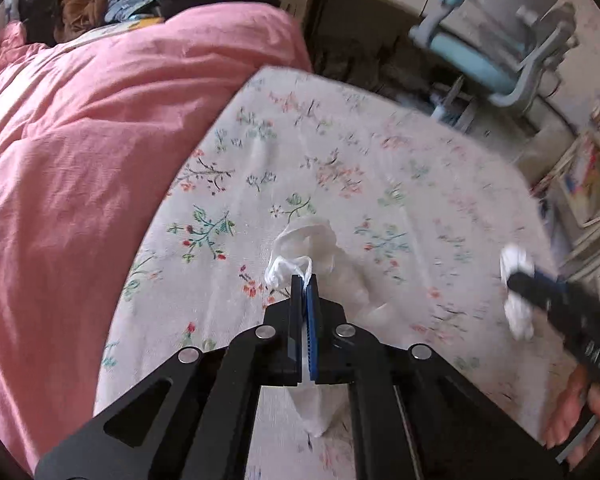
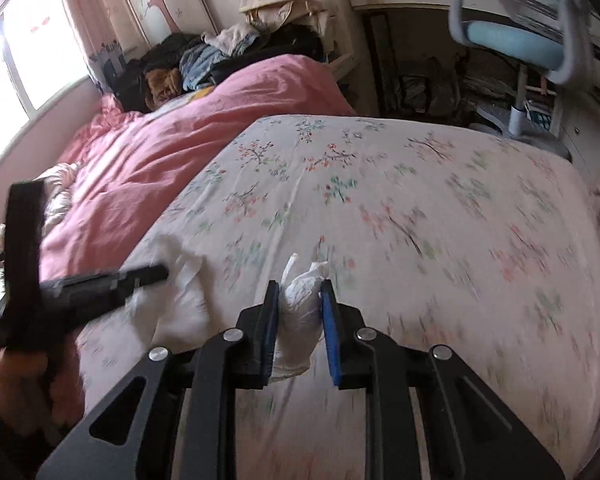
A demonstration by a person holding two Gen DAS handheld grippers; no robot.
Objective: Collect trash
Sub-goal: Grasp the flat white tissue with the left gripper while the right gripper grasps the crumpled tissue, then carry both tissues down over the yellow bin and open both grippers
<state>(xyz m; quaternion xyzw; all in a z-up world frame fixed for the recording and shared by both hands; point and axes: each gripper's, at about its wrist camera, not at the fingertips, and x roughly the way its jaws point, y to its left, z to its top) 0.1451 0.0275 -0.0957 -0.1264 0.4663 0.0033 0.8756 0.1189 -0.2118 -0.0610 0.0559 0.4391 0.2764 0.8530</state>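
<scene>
Two grippers, each already loaded, over the bed with the floral sheet.

Left gripper: jaws clenched flat together on a thin twisted edge of a white plastic bag. The rest of the bag lies slack on the sheet, partly ahead of the fingertips and partly trailing back under the gripper. The film looks thin, translucent and limp, with no stiffness of its own. In the right wrist view the same bag spreads as a crumpled white sheet beneath the left gripper's fingers.

Right gripper: jaws drawn in on a crumpled white tissue wad, pads pressing both sides. The wad is soft and wrinkled, roughly egg-shaped, its long axis running along the fingers, with a peaked tip past the fingertips. From the left wrist view the wad shows at the tip of the right gripper, just above the sheet.

Key relation: the wad sits to the right of the bag, near it but apart, with bare sheet between. Judgement: the wad must go into the bag, yet the left gripper pinches a closed twist and no open mouth is visible.

Risk: the limp film may collapse shut.

Surroundings: pink duvet to the left.
</scene>
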